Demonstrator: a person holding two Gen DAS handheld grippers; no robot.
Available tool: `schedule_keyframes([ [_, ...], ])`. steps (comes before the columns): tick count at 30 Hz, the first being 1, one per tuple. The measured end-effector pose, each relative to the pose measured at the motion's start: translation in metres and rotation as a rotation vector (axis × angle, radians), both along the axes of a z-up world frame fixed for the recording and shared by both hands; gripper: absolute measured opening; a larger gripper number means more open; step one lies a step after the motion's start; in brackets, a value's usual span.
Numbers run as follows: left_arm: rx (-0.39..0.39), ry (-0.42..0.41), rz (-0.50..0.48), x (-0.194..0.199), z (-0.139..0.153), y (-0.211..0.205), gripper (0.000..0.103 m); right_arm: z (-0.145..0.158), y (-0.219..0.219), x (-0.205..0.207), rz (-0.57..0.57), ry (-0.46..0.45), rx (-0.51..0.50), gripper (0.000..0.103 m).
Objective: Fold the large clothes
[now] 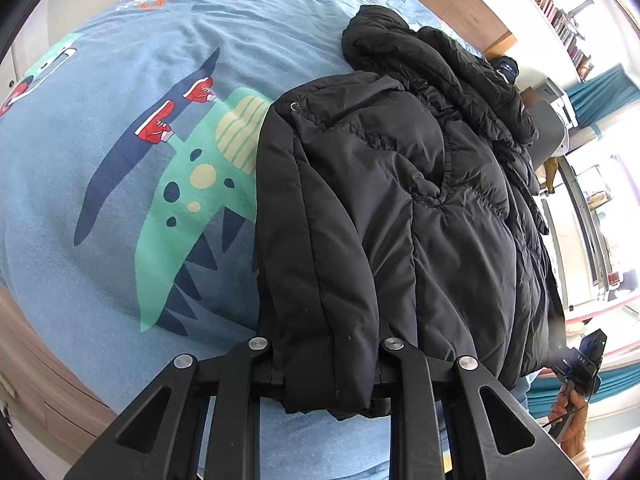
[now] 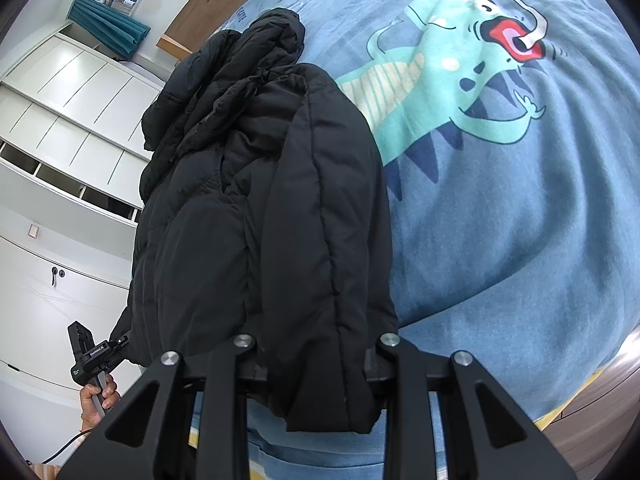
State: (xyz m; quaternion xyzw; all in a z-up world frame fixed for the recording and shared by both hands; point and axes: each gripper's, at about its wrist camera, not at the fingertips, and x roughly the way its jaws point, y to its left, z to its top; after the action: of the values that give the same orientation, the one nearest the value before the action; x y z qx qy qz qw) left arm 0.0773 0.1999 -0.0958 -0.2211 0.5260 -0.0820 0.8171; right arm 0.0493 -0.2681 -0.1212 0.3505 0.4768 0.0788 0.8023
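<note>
Item 1, nearest: your left gripper (image 1: pixel 326 376). Its jaws were closed on a thick padded edge of the black puffer jacket (image 1: pixel 400 200), apparently a sleeve or cuff end, with the fabric bunched between the fingers and a short tail hanging below them.

Item 2, nearest in the other view: your right gripper (image 2: pixel 316 376). It was clamped the same way on a matching padded edge of the jacket (image 2: pixel 256 200), the cloth filling the gap between the fingers.

Handling note, as a judgement: the step in hand looked like carrying both held ends across to make a fold. You would have done well to keep the two grips level and evenly tensioned, so the padded panel travels as one sheet, and to lay it flat before letting go, since the slick, puffy fabric seemed likely to spring back or slide.

Item 3, middle distance: the jacket body. It was matte black, quilted, with stitched channels and gathered elastic seams. It lay on the bed near one edge, running away from you, already doubled lengthwise by the look of it.

Item 4, further: the hood or collar end, rumpled in a loose heap at the far end of the garment.

Item 5, beneath and beyond: a blue bedspread (image 1: pixel 120 260) printed with green cartoon dinosaurs, under the jacket and well clear to one side.
</note>
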Motion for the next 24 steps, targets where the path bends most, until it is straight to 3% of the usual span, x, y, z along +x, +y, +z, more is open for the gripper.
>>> schedule_keyframes([
  [13,-0.001,-0.021,-0.005,-0.002,0.007,-0.005,0.018,0.009,0.008,0.007,0.013,-0.019,-0.016,0.02],
  [24,-0.019,-0.074,-0.024,0.003,0.03,-0.013,0.016,0.021,0.01,0.013,0.006,-0.072,0.022,0.015],
])
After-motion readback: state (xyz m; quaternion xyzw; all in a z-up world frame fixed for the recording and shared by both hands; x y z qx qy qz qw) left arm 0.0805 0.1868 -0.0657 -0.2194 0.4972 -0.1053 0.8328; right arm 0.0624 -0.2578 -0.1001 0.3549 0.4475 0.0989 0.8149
